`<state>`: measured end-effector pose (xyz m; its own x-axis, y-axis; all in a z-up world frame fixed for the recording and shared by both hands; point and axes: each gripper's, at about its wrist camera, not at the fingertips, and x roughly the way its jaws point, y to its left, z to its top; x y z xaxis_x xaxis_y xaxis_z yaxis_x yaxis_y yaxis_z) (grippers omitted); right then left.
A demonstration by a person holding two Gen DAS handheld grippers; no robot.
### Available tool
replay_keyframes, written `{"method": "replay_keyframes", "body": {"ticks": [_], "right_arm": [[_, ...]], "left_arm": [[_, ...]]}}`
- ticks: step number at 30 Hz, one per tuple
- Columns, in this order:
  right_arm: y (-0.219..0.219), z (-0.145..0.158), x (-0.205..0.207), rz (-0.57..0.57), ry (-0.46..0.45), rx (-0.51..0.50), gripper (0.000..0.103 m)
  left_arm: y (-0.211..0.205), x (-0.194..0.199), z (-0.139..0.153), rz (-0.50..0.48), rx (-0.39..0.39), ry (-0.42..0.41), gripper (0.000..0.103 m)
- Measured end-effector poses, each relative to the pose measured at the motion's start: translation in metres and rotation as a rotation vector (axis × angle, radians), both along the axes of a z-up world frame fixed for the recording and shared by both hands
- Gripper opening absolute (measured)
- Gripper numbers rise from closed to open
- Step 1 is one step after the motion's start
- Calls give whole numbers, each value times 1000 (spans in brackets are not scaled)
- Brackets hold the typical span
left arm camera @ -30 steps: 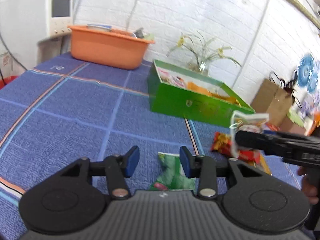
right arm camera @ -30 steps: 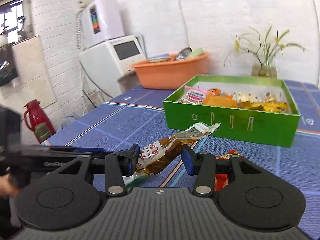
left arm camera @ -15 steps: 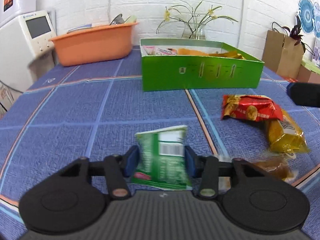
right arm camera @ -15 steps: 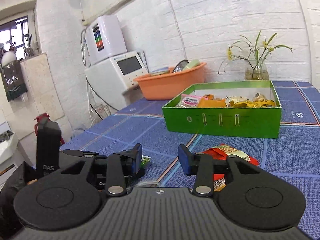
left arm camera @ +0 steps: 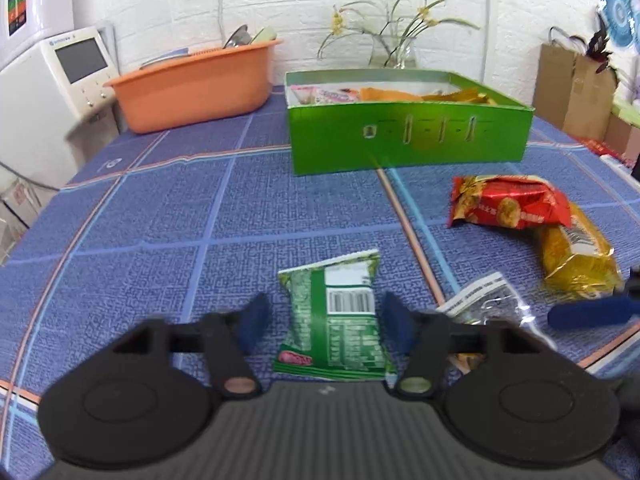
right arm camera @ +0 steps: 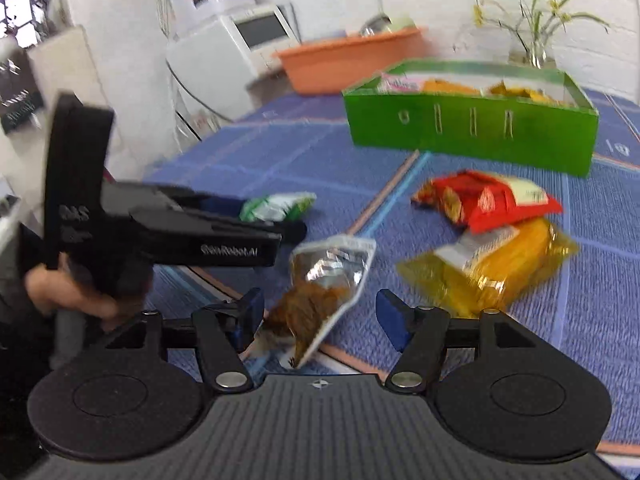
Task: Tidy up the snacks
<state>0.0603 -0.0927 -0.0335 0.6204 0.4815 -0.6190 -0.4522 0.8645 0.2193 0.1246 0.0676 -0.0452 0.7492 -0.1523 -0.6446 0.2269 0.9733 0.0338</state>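
Note:
A green snack packet lies on the blue tablecloth between the open fingers of my left gripper; it also shows in the right wrist view. A clear packet of brown snack lies on the cloth between the open fingers of my right gripper; in the left wrist view it lies at the right. A red packet and a yellow packet lie right of them. The green box holds several snacks.
An orange tub stands at the back left beside a white appliance. A vase with flowers stands behind the box. Brown paper bags stand at the far right. The left gripper's body shows in the right wrist view.
My right gripper let go of the brown snack packet, which now lies on the cloth, and both grippers dropped lower. My left gripper's fingers opened wider around the green packet.

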Motion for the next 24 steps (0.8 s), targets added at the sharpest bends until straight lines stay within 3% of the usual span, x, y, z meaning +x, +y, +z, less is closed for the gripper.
{"method": "replay_keyframes", "body": {"ticks": [3,8,11,16,17,19,20,24], "right_arm": [[8,-3,3,-27,3,-30,103],[24,-7,-2,21,-66,-159,103],[19,-10,-8,58,-113,-169,103],[10,-11,-16,95,-152,-168,87],[10,-11,-20,95,-150,-165,85],[4,-9,-22,88,-136,-146,80],[0,-9,-23,77,-125,-132,79],[-21,-4,-28,45,-63,-26,78]], "left_arm": [[5,4,-2,-17,-46,29,91],[3,-2,-6,16,-53,-4,91],[4,-5,-9,23,-57,-33,91],[6,-1,-5,26,-52,-2,91],[6,-1,-3,26,-52,4,87],[8,-3,0,-1,-66,8,67],[9,-5,3,-16,-71,15,39],[15,-8,12,-47,-120,97,38]]}}
